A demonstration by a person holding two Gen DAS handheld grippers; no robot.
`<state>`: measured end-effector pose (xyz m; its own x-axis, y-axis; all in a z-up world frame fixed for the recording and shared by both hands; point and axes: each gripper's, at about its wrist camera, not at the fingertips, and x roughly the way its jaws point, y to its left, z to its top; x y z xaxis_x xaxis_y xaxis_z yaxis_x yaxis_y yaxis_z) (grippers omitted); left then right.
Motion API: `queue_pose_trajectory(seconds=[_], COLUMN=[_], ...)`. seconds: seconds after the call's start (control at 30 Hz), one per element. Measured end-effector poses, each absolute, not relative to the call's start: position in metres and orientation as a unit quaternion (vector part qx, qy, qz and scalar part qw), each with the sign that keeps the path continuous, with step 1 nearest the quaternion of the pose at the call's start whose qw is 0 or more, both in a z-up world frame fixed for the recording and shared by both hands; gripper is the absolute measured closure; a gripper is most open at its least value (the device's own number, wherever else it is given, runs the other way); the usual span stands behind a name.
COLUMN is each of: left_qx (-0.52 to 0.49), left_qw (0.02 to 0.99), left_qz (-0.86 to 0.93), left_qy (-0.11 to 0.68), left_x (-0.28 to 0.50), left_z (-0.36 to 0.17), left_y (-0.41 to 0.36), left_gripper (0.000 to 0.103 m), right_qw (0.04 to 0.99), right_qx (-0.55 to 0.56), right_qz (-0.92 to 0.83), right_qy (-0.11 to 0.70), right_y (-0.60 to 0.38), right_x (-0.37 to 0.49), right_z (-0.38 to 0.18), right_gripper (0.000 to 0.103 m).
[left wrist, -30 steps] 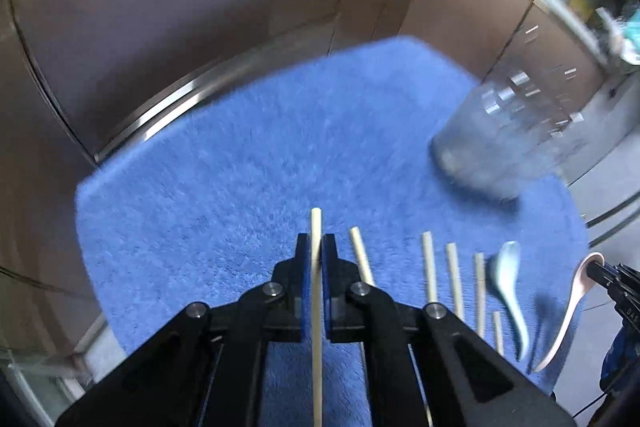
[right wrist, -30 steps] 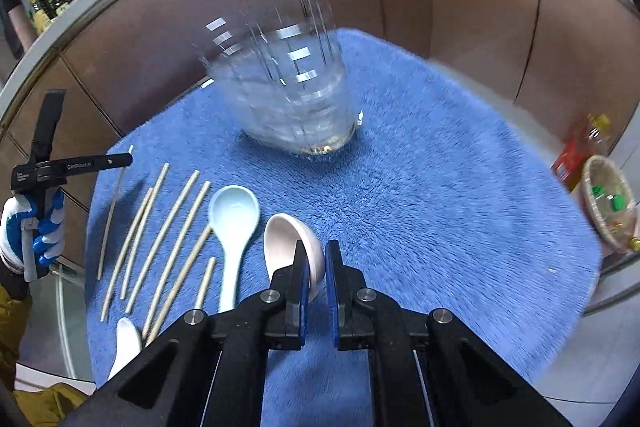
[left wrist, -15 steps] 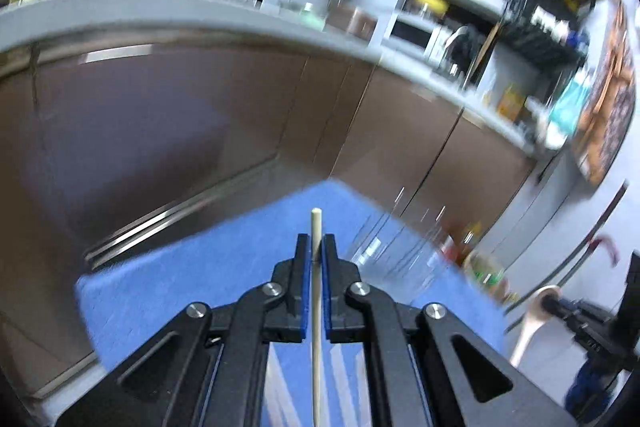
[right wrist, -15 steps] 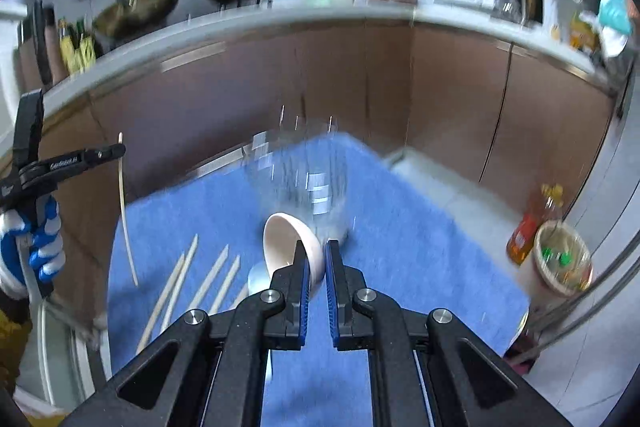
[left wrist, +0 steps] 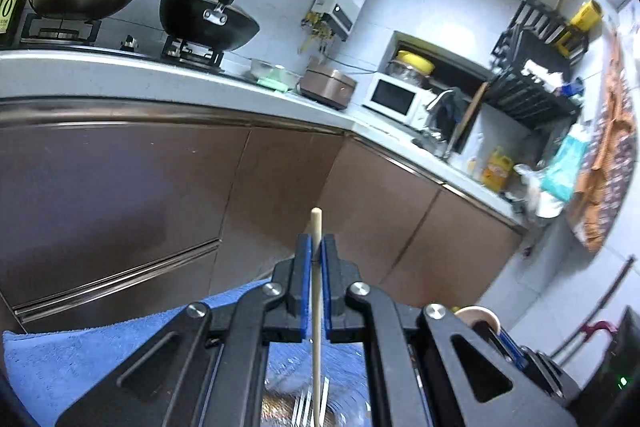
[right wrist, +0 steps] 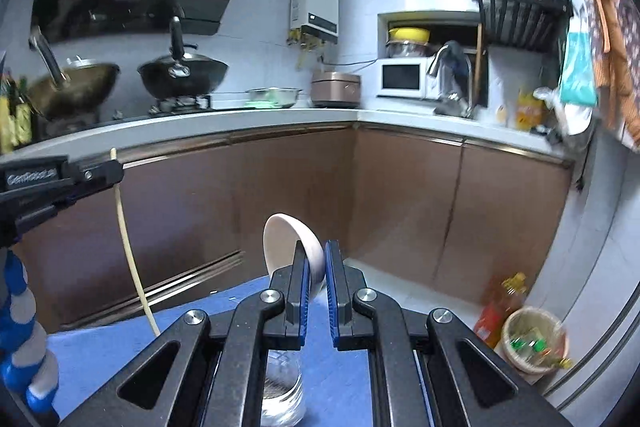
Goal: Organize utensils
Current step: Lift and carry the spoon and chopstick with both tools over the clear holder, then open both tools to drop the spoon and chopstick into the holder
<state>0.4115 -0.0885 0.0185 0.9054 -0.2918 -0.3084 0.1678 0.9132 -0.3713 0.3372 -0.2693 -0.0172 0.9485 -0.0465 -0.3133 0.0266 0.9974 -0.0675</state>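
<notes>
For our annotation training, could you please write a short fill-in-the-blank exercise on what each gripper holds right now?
1. The left gripper is shut on a wooden ____.
2. The right gripper is shut on a pale ____.
3. Both grippers are raised above a towel coloured ____.
4. Below the right gripper stands a clear ____, on the towel.

Missing words: chopstick; spoon; blue; glass

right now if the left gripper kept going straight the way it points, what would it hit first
Most likely the brown cabinet doors under the kitchen counter. The left gripper, shut on a chopstick, aims level at them with nothing visible in between. The gap is hard to judge, and the chopstick's tip would touch first.
</notes>
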Motion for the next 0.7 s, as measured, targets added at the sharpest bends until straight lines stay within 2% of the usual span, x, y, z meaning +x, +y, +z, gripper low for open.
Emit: queue_pose_trajectory(seconds=[0.37,0.43,0.47,0.5,0.53,0.57,0.7], left_qx=[-0.117,-0.111,-0.107,-0.103,-0.101,-0.099,-0.091], left_qw=[0.972,0.973,0.973,0.973,0.973,0.973,0.975], left_qz=[-0.087,-0.090,-0.090,-0.092,-0.093,-0.093,-0.091], left_qy=[0.182,0.183,0.185,0.185,0.186,0.187,0.179], left_x=[0.433,0.430,0.429,0.427,0.425,0.422,0.403], left_z=[-0.062,-0.068,-0.069,-0.070,-0.069,-0.069,-0.058], left_y=[-0.111,-0.112,-0.112,-0.112,-0.112,-0.111,-0.106], left_gripper=[0.097,0.096,0.095,0.089,0.081,0.079,0.074], right_qw=[0.980,0.980,0.980,0.980,0.980,0.980,0.981], right_qx=[-0.092,-0.094,-0.094,-0.094,-0.093,-0.091,-0.082], right_qz=[-0.033,-0.032,-0.032,-0.034,-0.032,-0.031,-0.032], right_qy=[0.171,0.173,0.173,0.172,0.173,0.174,0.171], right_y=[-0.245,-0.244,-0.245,-0.246,-0.246,-0.247,-0.251], right_x=[0.353,0.349,0.347,0.344,0.342,0.339,0.321], right_z=[-0.086,-0.090,-0.090,-0.089,-0.088,-0.086,-0.072], right_gripper=[0.094,0.085,0.075,0.068,0.068,0.068,0.068])
